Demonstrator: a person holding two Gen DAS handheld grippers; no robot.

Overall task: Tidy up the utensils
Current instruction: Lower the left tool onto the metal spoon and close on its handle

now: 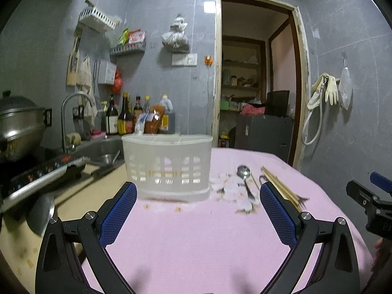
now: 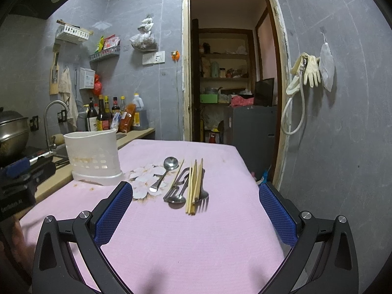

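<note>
A white slotted utensil holder [image 1: 167, 166] [image 2: 93, 158] stands on the pink tablecloth [image 1: 196, 240] [image 2: 191, 240]. To its right lie a metal spoon [image 1: 245, 178] [image 2: 165, 171], a bundle of wooden chopsticks [image 1: 281, 186] [image 2: 194, 186], further spoons [image 2: 177, 193] and a fork [image 2: 203, 197]. My left gripper [image 1: 197, 210] is open, low over the cloth, facing the holder. My right gripper [image 2: 196, 212] is open too, just short of the utensils, with nothing between its fingers. The right gripper's body [image 1: 372, 203] shows at the left wrist view's right edge.
A sink with a faucet [image 1: 71, 120] and a steel pot [image 1: 19, 125] sit left of the table. Sauce bottles [image 1: 125, 117] line the counter behind the holder. An open doorway [image 2: 230, 73] lies beyond the table's far edge. A floral print [image 2: 144, 176] marks the cloth.
</note>
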